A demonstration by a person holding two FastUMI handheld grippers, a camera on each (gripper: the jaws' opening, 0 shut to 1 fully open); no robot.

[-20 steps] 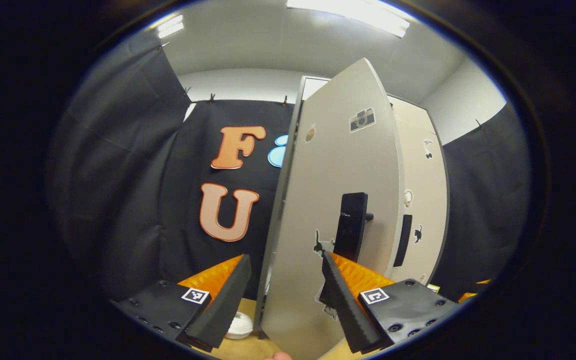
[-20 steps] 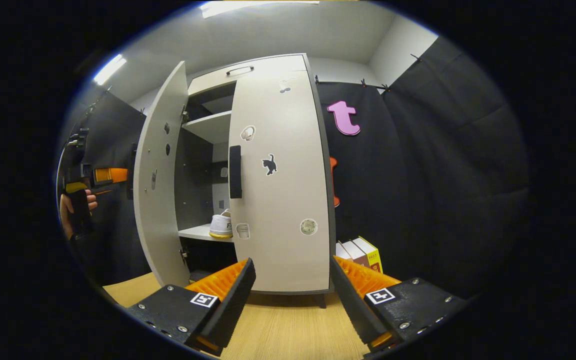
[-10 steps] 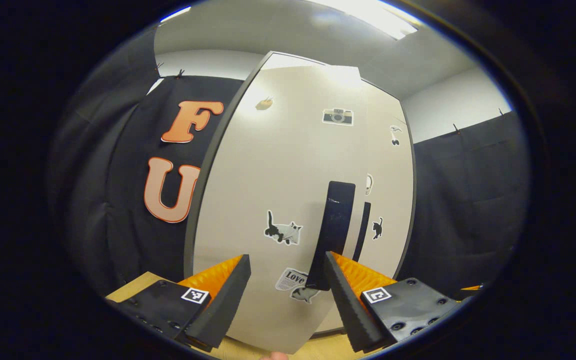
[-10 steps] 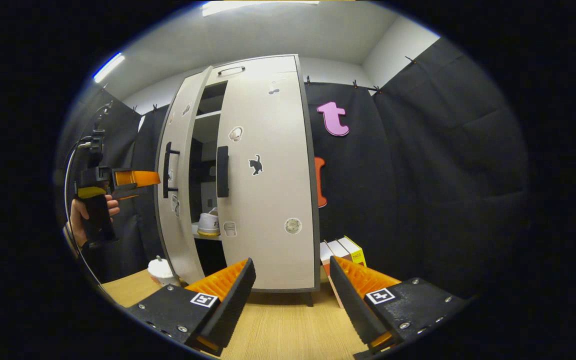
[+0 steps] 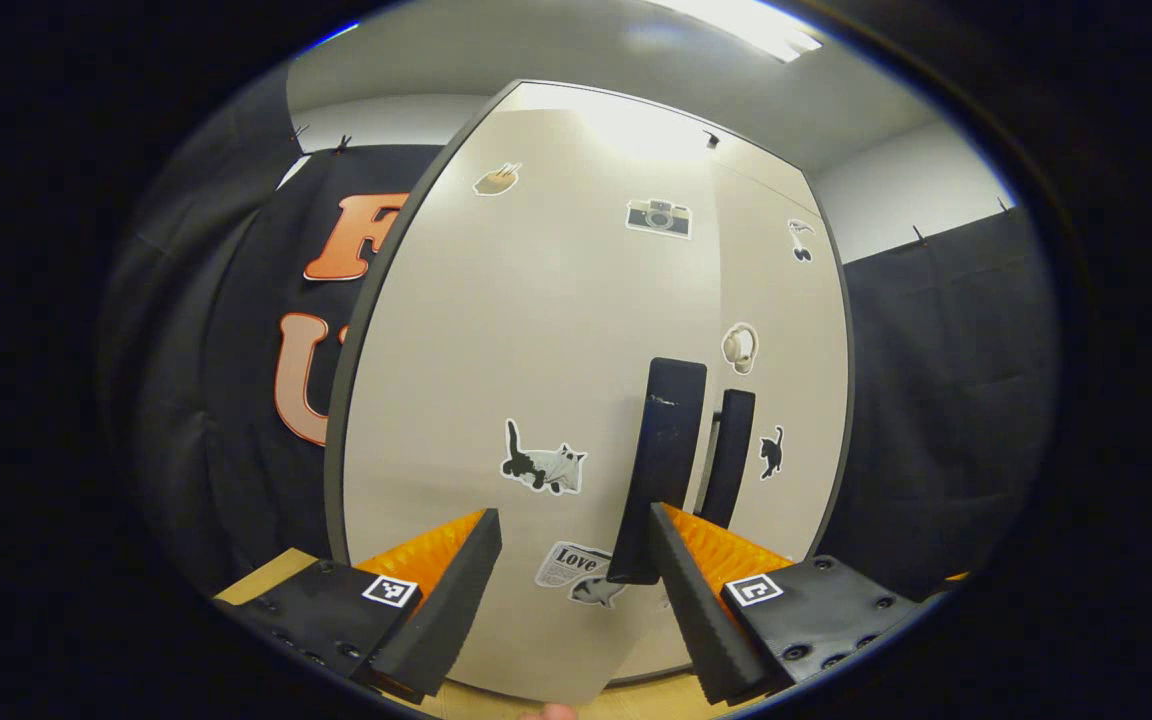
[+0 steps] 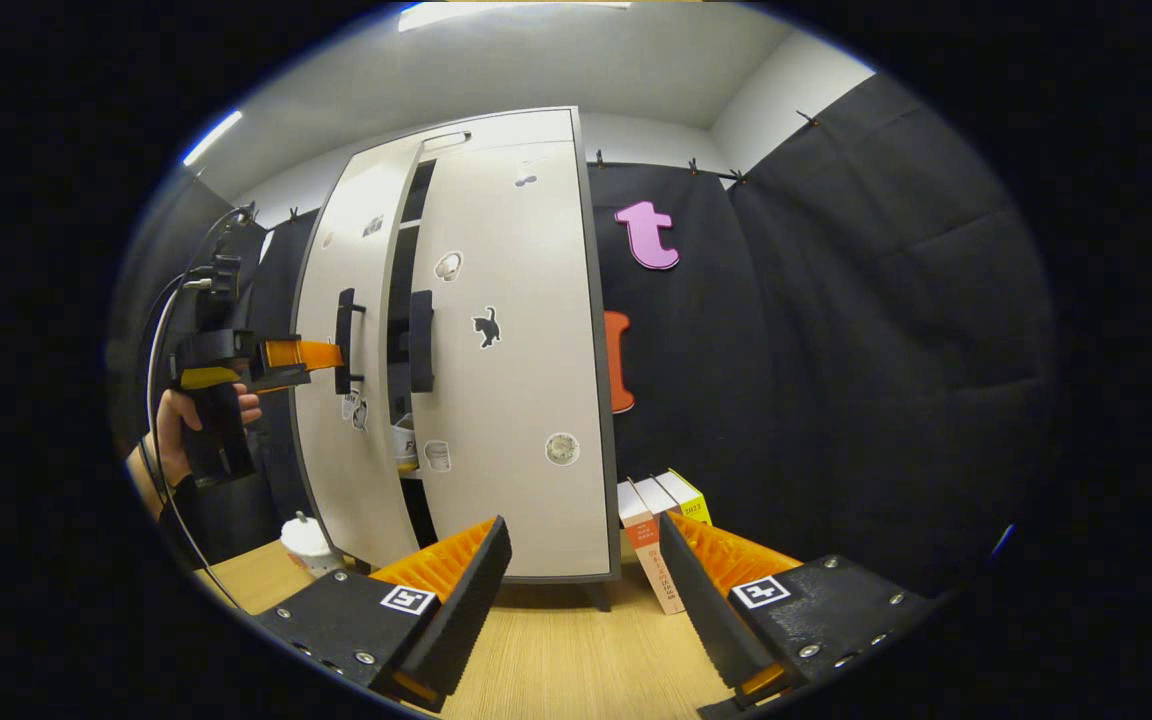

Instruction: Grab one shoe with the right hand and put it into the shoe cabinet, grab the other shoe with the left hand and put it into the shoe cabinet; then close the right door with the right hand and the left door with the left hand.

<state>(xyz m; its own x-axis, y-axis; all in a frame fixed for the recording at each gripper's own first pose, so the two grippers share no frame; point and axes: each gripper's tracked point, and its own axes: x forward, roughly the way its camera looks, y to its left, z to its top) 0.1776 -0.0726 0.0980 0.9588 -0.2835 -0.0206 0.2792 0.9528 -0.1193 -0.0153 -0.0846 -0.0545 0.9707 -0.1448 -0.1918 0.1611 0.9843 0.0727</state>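
The pale shoe cabinet's right door [image 6: 516, 340] is shut. Its left door [image 6: 331, 440] stands ajar by a narrow gap. Through that gap a sliver of a white shoe [image 6: 403, 442] shows on a shelf. A hand [image 6: 174, 440] holds my left gripper [image 6: 321, 352] against the left door, beside its black handle [image 6: 344, 340]. In the left gripper view that door [image 5: 496, 330] is right ahead. My left gripper [image 5: 571, 585] is open, its right finger beside the handle [image 5: 661, 465]. My right gripper [image 6: 581, 590] hangs open and empty, back from the cabinet over the wooden surface [image 6: 556, 660].
A few books [image 6: 658, 520] stand against the cabinet's right side. A white lidded cup [image 6: 308, 542] sits on the wood by the left door's lower corner. Black cloth walls close in on both sides of the cabinet.
The left door has swung from wide open to nearly shut, with my left gripper following it. The shoe is now almost hidden by the door. My right gripper has barely moved.
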